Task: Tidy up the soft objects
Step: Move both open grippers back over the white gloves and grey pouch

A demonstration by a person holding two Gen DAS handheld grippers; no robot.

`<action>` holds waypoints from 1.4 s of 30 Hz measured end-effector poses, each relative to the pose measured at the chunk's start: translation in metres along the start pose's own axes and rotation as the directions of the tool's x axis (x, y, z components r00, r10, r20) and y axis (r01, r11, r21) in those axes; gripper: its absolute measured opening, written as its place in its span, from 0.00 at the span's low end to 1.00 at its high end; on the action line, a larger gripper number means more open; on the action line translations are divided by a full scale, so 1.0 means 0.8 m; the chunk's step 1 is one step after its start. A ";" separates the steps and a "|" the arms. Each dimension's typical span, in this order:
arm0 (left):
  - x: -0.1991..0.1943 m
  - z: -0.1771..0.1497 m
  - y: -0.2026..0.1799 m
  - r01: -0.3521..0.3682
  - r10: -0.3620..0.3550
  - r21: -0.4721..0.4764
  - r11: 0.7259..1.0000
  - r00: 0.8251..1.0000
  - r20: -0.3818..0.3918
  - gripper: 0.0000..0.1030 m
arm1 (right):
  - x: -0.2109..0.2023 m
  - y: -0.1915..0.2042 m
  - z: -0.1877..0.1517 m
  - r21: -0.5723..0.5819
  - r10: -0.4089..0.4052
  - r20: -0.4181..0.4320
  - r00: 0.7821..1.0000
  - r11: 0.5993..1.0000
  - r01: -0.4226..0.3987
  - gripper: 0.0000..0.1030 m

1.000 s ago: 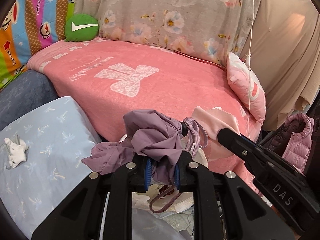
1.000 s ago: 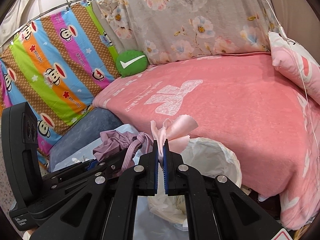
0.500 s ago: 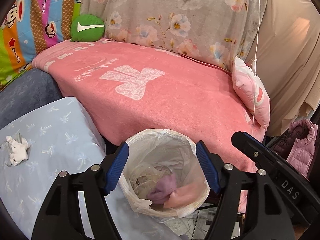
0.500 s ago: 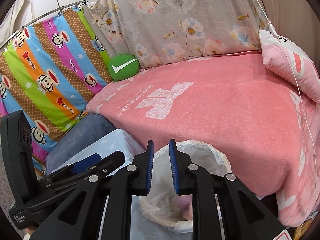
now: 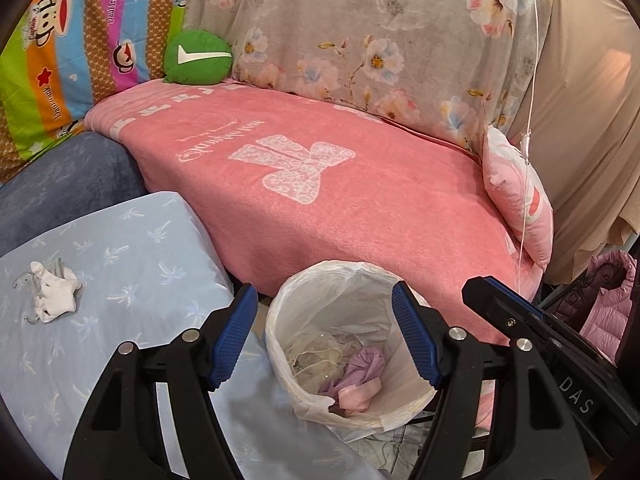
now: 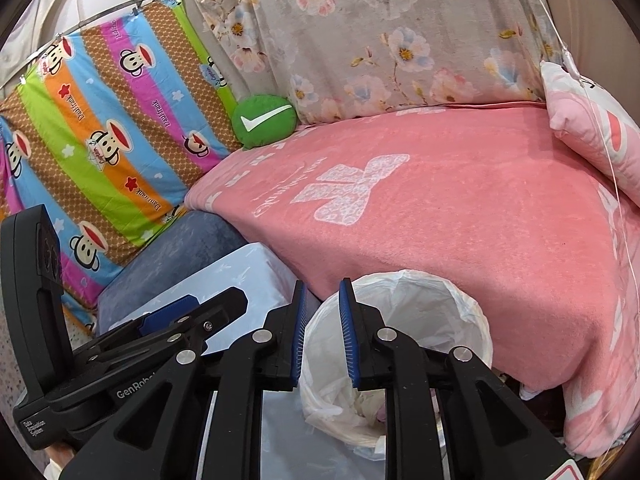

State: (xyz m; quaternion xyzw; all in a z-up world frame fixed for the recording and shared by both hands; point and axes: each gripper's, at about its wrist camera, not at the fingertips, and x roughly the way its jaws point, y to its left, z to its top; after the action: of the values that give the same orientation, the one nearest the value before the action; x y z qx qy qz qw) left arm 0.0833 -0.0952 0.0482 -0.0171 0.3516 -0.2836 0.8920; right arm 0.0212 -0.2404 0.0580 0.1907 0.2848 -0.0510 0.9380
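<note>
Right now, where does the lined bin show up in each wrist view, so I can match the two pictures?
Left wrist: the bin sits at bottom centre, between the open fingers of the left gripper, purple and pink cloth visible inside.
Right wrist: the bin sits at bottom centre-right, partly behind the right gripper; little of its contents shows.
Shared landmark: the green cushion with a white tick, at the far end of the pink blanket.

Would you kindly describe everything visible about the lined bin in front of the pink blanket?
The bin stands upright and open against the pink blanket's front edge, beside the pale blue cushion. A thin, crinkled white plastic liner folds over its round rim. Inside lie a purple cloth, a pink cloth and pale netting. Neither tool touches it.
</note>
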 end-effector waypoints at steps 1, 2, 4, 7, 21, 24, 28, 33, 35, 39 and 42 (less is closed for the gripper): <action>-0.001 0.000 0.004 -0.005 0.005 -0.004 1.000 1.000 0.002 0.64 | 0.002 0.004 -0.001 -0.003 0.004 -0.003 1.000 1.000 -0.004 0.17; -0.002 -0.001 0.007 -0.009 0.009 -0.008 1.000 1.000 0.002 0.64 | 0.003 0.008 -0.002 -0.007 0.008 -0.006 1.000 1.000 -0.008 0.17; -0.005 -0.001 0.015 -0.017 0.017 -0.018 1.000 1.000 0.006 0.64 | 0.006 0.016 -0.004 -0.017 0.014 -0.013 1.000 1.000 -0.014 0.17; -0.010 -0.002 0.027 -0.031 0.031 -0.033 0.999 0.999 0.013 0.64 | 0.012 0.030 -0.007 -0.033 0.024 -0.023 0.999 0.999 -0.025 0.17; -0.037 -0.015 0.112 -0.105 0.109 -0.142 0.984 0.994 0.019 0.64 | 0.048 0.111 -0.033 -0.116 0.083 -0.093 0.992 0.989 -0.094 0.17; -0.044 -0.020 0.133 -0.124 0.129 -0.168 0.978 0.991 0.018 0.64 | 0.058 0.131 -0.040 -0.136 0.095 -0.113 0.989 0.984 -0.110 0.17; -0.053 -0.026 0.161 -0.153 0.159 -0.195 0.969 0.987 0.017 0.64 | 0.074 0.161 -0.051 -0.162 0.111 -0.141 0.984 0.978 -0.134 0.17; -0.063 -0.034 0.197 -0.184 0.192 -0.236 0.954 0.981 0.012 0.64 | 0.096 0.197 -0.065 -0.186 0.128 -0.181 0.975 0.969 -0.162 0.17; -0.067 -0.036 0.211 -0.199 0.208 -0.248 0.948 0.978 0.009 0.64 | 0.106 0.212 -0.071 -0.198 0.131 -0.199 0.971 0.965 -0.171 0.17; -0.072 -0.042 0.243 -0.229 0.238 -0.276 0.934 0.971 0.000 0.64 | 0.129 0.242 -0.082 -0.218 0.140 -0.236 0.962 0.957 -0.193 0.17; -0.073 -0.048 0.266 -0.252 0.260 -0.293 0.922 0.966 -0.013 0.65 | 0.147 0.263 -0.091 -0.234 0.141 -0.261 0.955 0.950 -0.204 0.19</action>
State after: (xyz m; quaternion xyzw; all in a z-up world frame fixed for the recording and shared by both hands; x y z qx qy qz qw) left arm 0.1292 0.1204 0.0065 -0.1063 0.3773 -0.1095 0.9134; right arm 0.1246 -0.0169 0.0061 0.0957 0.3832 0.0929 0.9140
